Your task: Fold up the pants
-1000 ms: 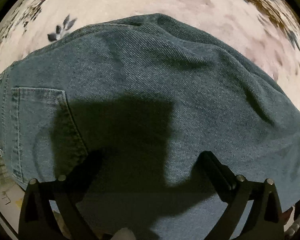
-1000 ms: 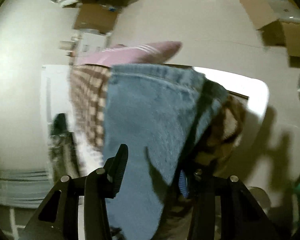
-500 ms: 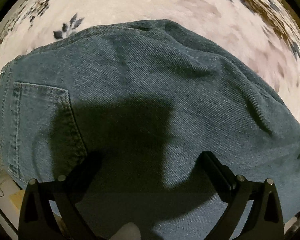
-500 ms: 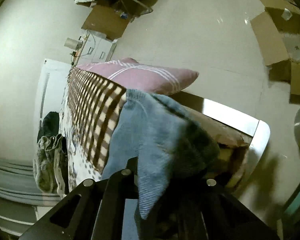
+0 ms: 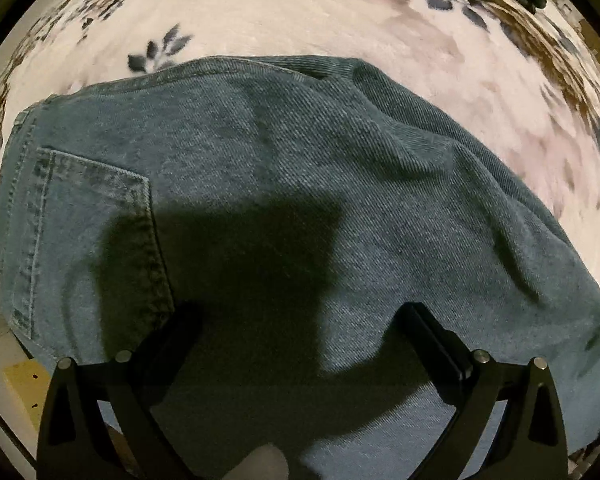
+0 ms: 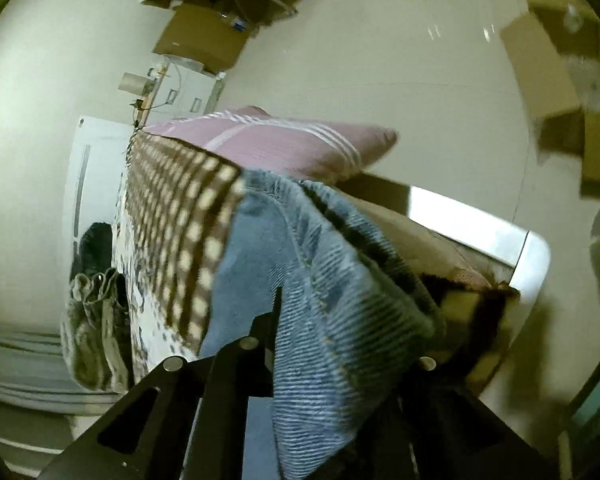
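Blue denim pants [image 5: 300,208] lie on a white floral bedspread [image 5: 300,12], seat side up with a back pocket [image 5: 88,232] at the left. My left gripper [image 5: 300,320] hovers open just above the denim, its jaws wide apart and empty. In the right wrist view my right gripper [image 6: 340,320] is shut on a fold of the pants [image 6: 320,292], which is lifted off the bed and drapes over the fingers. The right-hand finger is hidden by the cloth.
A brown checked blanket [image 6: 172,216] and a pink striped pillow [image 6: 284,144] lie on the bed. A pile of grey clothes [image 6: 96,320] sits at the bed's left. Cardboard boxes [image 6: 556,80] stand on the floor. The white bed frame corner [image 6: 528,256] is at the right.
My right gripper closed on the pants fold and lifted and swung it, changing its view of the bed. My left gripper drew back slightly, so more bedspread shows.
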{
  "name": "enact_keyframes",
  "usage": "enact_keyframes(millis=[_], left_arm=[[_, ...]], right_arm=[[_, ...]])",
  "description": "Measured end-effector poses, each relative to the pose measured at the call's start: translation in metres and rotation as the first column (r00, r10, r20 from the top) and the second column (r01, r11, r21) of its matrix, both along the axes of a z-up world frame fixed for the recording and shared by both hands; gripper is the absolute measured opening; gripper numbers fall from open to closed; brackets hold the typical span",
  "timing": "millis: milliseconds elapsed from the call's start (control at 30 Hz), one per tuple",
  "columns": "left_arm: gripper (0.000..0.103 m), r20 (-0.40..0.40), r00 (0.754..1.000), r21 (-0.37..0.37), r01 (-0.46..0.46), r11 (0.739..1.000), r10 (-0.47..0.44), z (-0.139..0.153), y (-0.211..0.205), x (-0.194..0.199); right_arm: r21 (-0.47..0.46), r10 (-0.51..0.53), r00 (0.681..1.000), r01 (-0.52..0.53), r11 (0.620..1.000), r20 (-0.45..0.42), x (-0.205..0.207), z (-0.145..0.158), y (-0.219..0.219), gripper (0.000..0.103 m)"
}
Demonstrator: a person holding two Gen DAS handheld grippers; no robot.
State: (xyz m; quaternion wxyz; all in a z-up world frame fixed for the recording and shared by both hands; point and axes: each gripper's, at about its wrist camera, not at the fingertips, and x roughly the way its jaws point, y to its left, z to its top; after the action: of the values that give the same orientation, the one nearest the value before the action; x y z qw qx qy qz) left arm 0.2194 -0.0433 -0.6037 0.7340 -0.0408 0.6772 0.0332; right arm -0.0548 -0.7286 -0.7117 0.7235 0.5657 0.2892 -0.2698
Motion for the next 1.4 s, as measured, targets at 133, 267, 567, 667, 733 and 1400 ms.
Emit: enact_keyframes(millis=[133,267,567,667,733,1400], left_arm=[[0.103,-0.018,1.0,-0.075,-0.021,0.997,0.02,0.008,0.011,0.004],[0.103,-0.017,1.0,-0.129,-0.027,0.991,0.025,0.016,0.026,0.001],[0.103,0.013,1.0,-0.165,-0.01,0.986,0.012,0.05,0.092,-0.011],[0.103,0.033,0.999,-0.139,-0.018,0.99,0.022,0.056,0.12,-0.01],[0.103,0.03,0.999,-0.128,-0.024,0.992,0.028,0.053,0.142,-0.009],[0.103,0.039,0.976,-0.1,-0.211,0.972,0.215,0.058,0.284,-0.035]], right_arm=[[-0.108,0.073,0.996,-0.068,0.992,0.043,0.014,0.056,0.034,0.009],[-0.194,0.168,0.983,-0.151,0.969,0.073,0.042,0.098,0.078,0.009],[-0.291,0.41,0.91,-0.376,0.88,0.062,0.125,0.121,0.213,0.009],[-0.297,0.491,0.871,-0.464,0.835,0.02,0.148,0.105,0.265,0.009],[-0.291,0.541,0.841,-0.519,0.804,-0.006,0.16,0.091,0.298,0.009],[-0.264,0.748,0.52,-0.854,0.448,-0.412,0.187,-0.025,0.513,0.022]])
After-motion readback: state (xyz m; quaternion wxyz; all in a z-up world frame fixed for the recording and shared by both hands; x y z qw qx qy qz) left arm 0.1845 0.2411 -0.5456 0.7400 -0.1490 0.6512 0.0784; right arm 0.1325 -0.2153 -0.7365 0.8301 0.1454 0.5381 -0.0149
